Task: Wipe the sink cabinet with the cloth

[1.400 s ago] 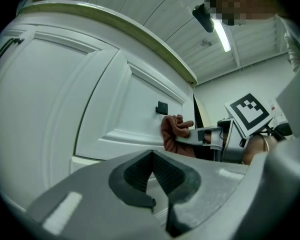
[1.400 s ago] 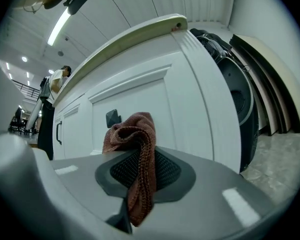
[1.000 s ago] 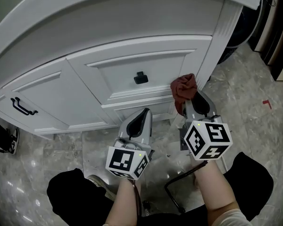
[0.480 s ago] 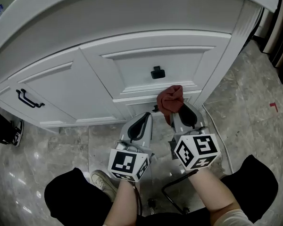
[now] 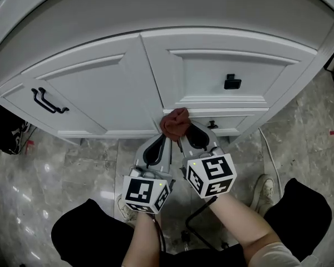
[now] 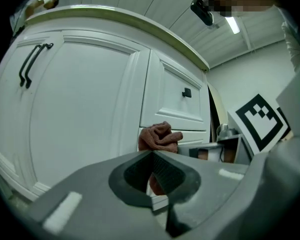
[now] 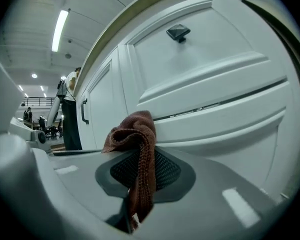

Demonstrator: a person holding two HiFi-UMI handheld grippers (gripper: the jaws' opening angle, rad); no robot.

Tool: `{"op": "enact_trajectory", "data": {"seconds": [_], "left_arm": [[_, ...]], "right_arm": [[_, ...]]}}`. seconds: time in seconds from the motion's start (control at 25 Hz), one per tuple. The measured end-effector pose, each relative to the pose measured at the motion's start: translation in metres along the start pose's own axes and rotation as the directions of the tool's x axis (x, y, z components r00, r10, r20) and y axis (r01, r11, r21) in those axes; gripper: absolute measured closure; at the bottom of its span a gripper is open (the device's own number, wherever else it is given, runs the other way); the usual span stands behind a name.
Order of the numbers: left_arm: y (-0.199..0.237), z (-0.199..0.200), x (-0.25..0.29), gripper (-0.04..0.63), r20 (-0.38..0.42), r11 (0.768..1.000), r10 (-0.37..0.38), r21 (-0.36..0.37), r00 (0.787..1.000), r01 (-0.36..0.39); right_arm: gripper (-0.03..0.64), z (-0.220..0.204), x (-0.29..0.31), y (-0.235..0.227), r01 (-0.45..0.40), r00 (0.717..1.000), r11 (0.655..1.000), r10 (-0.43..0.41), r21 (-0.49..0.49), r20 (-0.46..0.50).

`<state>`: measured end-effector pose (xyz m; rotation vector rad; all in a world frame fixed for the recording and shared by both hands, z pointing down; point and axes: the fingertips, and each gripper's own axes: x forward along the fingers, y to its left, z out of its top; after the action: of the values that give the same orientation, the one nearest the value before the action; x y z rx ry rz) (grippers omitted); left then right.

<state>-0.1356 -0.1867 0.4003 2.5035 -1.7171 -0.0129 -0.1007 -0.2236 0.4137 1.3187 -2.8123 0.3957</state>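
The white sink cabinet (image 5: 100, 88) fills the head view, with a door on the left and a drawer front (image 5: 234, 77) on the right. A reddish-brown cloth (image 5: 174, 123) is bunched at the tip of my right gripper (image 5: 185, 131), which is shut on it; the cloth (image 7: 137, 149) presses against the cabinet's lower rail, near the seam between door and drawer. My left gripper (image 5: 158, 141) hovers just left of it, jaws shut and empty. From the left gripper view the cloth (image 6: 159, 137) shows beyond the shut jaws.
A black bar handle (image 5: 49, 100) sits on the left door and a black knob (image 5: 232, 82) on the drawer. The grey marble floor (image 5: 61, 171) lies below. The person's shoe (image 5: 263, 191) and dark trouser legs are close under the grippers.
The right gripper has carried the cloth leftward along the cabinet's lower rail, from the right corner post to the seam by the door. The left gripper followed beside it.
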Motion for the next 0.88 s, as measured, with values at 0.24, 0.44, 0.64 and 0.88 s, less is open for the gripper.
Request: {"op": "enact_trajectory", "data": {"seconds": [0.24, 0.44, 0.64, 0.88], "left_arm": [[-0.002, 0.015, -0.001, 0.595, 0.022, 0.999, -0.025, 0.034, 0.999, 0.025], [-0.013, 0.019, 0.003, 0.595, 0.031, 0.999, -0.043, 0.029, 0.999, 0.042], [-0.032, 0.019, 0.012, 0.595, 0.033, 0.997, -0.073, 0.036, 0.997, 0.072], [-0.06, 0.02, 0.029, 0.595, 0.035, 0.993, -0.117, 0.037, 0.993, 0.115]], "right_arm": [[0.528, -0.001, -0.001, -0.008, 0.02, 1.0, 1.0, -0.02, -0.013, -0.007], [0.529, 0.001, -0.016, -0.032, 0.075, 0.997, 0.997, -0.075, -0.022, -0.021], [0.529, 0.005, -0.034, -0.059, 0.126, 0.992, 0.992, -0.126, 0.004, -0.015], [0.528, 0.015, -0.063, -0.099, 0.197, 0.98, 0.979, -0.198, 0.055, 0.003]]}}
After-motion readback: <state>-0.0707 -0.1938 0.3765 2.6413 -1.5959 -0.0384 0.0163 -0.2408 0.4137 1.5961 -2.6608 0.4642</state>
